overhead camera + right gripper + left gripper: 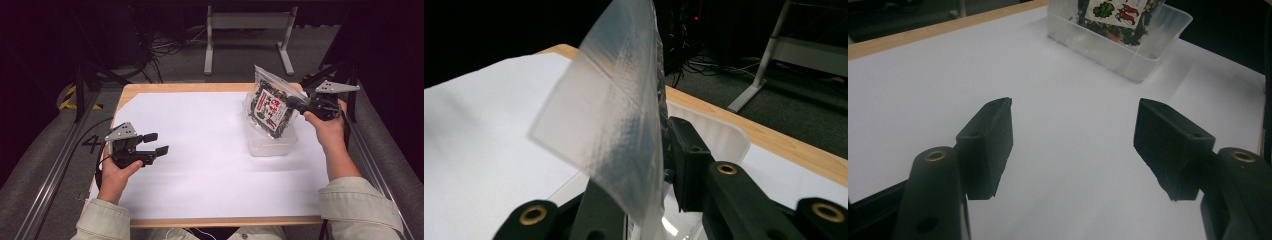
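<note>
— What have your jaws got hold of?

— My right gripper (pixel 300 105) is clamped on the clear top edge of a plastic bag (pixel 270 104). In the right gripper view that strip of film (pixel 614 125) stands up between my two black jaws, pinched tight. My left gripper (pixel 155 143) holds nothing: its jaws stand apart over bare white paper, as the left gripper view shows plainly (pixel 1073 145).

— And where is the bag?

— It hangs tilted from my right jaws, with its lower end inside a clear plastic tub (pixel 272 145) at the far right part of the bench (pixel 150 90). The left gripper view shows the tub's near wall (pixel 1128 57) with the bag's bottom edge inside it.

— Anything nearby or in the way?

— The white sheet (pixel 200 150) covers most of the bench. Between my left gripper and the tub lies open paper. Beyond the far edge stand a grey metal frame (pixel 247 35) and loose cables (pixel 165 47) on the floor.

— Can you read the label?

— No. The high view shows a white label with red and black marks over dark contents. The left gripper view adds a green leaf shape (pixel 1105 9) and red chilli shapes (pixel 1128 12), but no legible words.
</note>
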Motion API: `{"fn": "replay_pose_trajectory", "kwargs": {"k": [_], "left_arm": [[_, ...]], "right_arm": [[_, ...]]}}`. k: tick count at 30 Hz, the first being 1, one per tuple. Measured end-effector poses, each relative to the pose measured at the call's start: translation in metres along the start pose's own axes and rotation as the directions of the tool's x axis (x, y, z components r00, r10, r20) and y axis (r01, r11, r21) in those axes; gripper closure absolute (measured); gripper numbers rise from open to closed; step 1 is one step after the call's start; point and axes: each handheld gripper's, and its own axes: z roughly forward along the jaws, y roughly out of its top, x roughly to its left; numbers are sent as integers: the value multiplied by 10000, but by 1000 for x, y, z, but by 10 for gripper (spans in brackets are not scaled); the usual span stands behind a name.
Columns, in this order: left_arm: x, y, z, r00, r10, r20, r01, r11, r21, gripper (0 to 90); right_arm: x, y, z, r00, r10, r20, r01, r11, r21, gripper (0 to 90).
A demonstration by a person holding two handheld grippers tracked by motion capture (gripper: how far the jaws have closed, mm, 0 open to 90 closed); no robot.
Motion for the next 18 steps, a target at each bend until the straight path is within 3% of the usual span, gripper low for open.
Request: {"fn": "replay_pose_trajectory", "kwargs": {"k": [3, 8, 18], "left_arm": [[0, 0, 0, 10000, 55, 8, -55, 10000, -1, 332], [1, -1, 0, 10000, -21, -22, 21, 10000, -9, 331], [4, -7, 0, 9997, -254, -34, 255, 9996, 129, 331]], "right_arm": [[2, 2, 1, 9999, -146, 52, 146, 9999, 55, 769], [-3, -3, 0, 9997, 236, 21, -235, 9997, -117, 767], [-15, -6, -4, 9959, 737, 521, -725, 9971, -238, 720]]}}
